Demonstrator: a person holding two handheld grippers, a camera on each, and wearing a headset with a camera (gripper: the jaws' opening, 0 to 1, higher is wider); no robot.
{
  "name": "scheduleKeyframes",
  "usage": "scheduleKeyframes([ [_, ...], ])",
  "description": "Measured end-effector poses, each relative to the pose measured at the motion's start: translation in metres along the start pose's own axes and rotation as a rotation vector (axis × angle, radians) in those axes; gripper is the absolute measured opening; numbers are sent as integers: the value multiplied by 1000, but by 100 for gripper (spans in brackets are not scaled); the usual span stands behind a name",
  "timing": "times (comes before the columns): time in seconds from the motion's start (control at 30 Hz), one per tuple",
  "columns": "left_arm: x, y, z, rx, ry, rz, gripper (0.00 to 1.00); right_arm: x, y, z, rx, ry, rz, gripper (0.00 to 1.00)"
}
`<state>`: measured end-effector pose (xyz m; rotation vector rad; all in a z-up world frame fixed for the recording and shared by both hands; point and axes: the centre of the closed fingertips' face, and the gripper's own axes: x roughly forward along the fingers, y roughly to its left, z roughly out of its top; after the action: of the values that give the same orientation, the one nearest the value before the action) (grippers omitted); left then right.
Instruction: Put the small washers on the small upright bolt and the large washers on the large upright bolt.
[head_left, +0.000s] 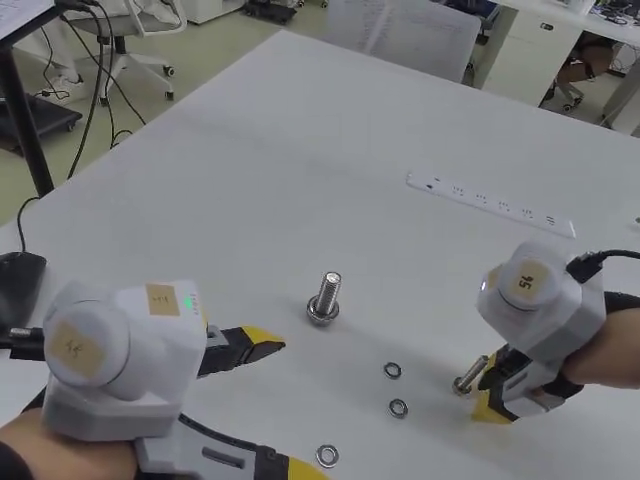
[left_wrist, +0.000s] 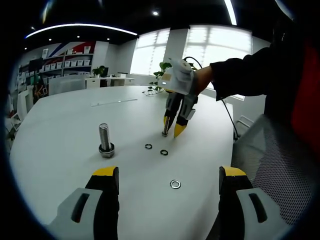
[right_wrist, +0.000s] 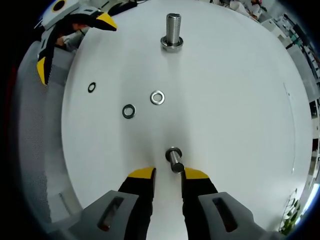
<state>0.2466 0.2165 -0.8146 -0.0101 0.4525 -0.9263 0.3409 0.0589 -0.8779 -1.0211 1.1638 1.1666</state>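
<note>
Looks down along the right claw (right_wrist: 168, 173) onto a white table (right_wrist: 240, 100). Stands with yellow-tipped jaws apart, straddling a small bolt (right_wrist: 175, 161), head down, thread end just inside the right jaw; contact impossible to tell. Just ahead and a little left: a shiny washer (right_wrist: 157, 97), with a darker washer (right_wrist: 129, 111) near it on its left. Further left, well apart: a small dark washer (right_wrist: 92, 87). Straight ahead, far beyond: a big bolt (right_wrist: 172, 31), upright on its head. Far ahead and left: the left claw (right_wrist: 75, 45), jaws spread wide.
</note>
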Motion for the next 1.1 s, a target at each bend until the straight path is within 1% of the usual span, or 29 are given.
scheduleKeyframes([
  [0.17, 1, 0, 0, 2, 0, -2, 82, -1, 10, -4, -17, 7, -4, 22],
  [0.37, 1, 0, 2, 5, -4, -2, 82, -2, 27, -6, -28, 9, 11, 22],
  [0.5, 2, -1, 2, 6, -6, -2, 82, -2, 42, -2, -44, 3, 28, 22],
  [0.57, 1, -1, 2, 7, -6, -1, 82, -2, 52, 3, -59, -4, 36, 22],
  [0.63, 1, -2, 3, 8, -9, -1, 82, -3, 56, 7, -67, -7, 41, 22],
  [0.8, 0, -2, 4, 10, -10, -2, 82, -5, 69, 22, -99, -29, 48, 22],
  [1.1, -3, -3, 7, 13, -18, 2, 82, -8, 88, 47, -158, -50, 69, 22],
])
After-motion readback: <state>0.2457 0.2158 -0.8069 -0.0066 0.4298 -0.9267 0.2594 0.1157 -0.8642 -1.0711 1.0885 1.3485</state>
